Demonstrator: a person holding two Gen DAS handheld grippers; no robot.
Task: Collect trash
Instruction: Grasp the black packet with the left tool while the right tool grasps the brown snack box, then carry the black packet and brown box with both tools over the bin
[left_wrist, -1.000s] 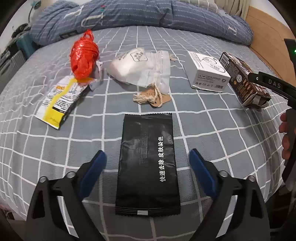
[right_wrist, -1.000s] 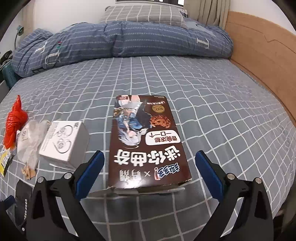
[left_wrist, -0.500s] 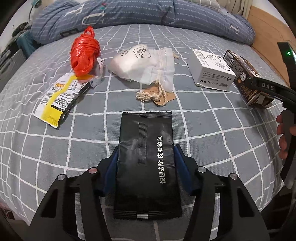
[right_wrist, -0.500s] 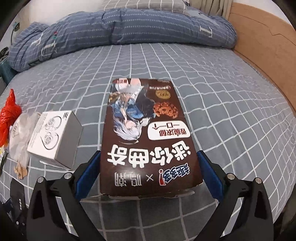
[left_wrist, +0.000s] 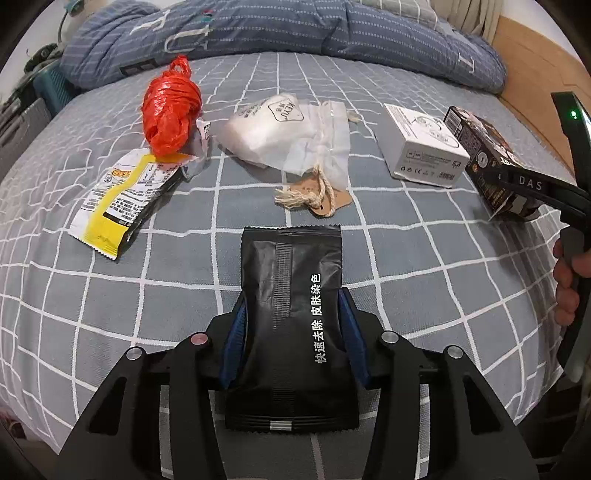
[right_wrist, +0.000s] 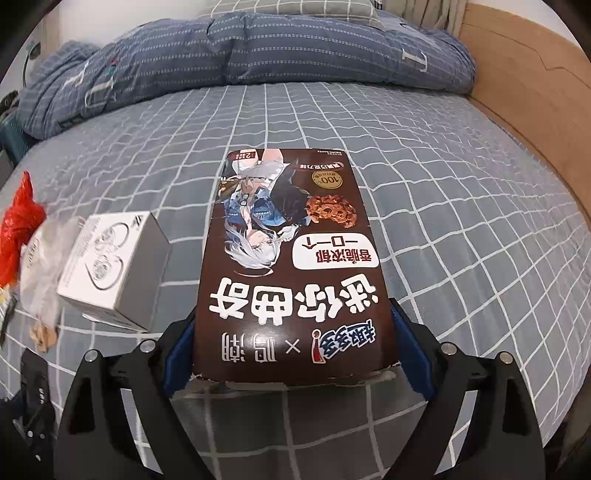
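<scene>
My left gripper (left_wrist: 291, 314) is shut on a black sachet (left_wrist: 291, 288) with white Chinese text; its far end rests on the grey checked bed (left_wrist: 424, 266). My right gripper (right_wrist: 293, 325) is shut on a brown cookie box (right_wrist: 291, 258), its blue pads pressing both long sides. The same box shows at the right of the left wrist view (left_wrist: 484, 155). Further back lie a white box (left_wrist: 421, 147), a white drawstring pouch (left_wrist: 291, 136) with a cardboard tag, a red plastic bag (left_wrist: 170, 107) and a yellow snack wrapper (left_wrist: 125, 199).
A rolled blue duvet (left_wrist: 280, 26) runs along the far side of the bed. A wooden bed frame (right_wrist: 535, 96) borders the right side. The white box (right_wrist: 110, 266) stands just left of the cookie box in the right wrist view.
Both grippers went from wide open to shut: the left closed on the black sachet, the right on the cookie box. Both moved forward over their objects.
</scene>
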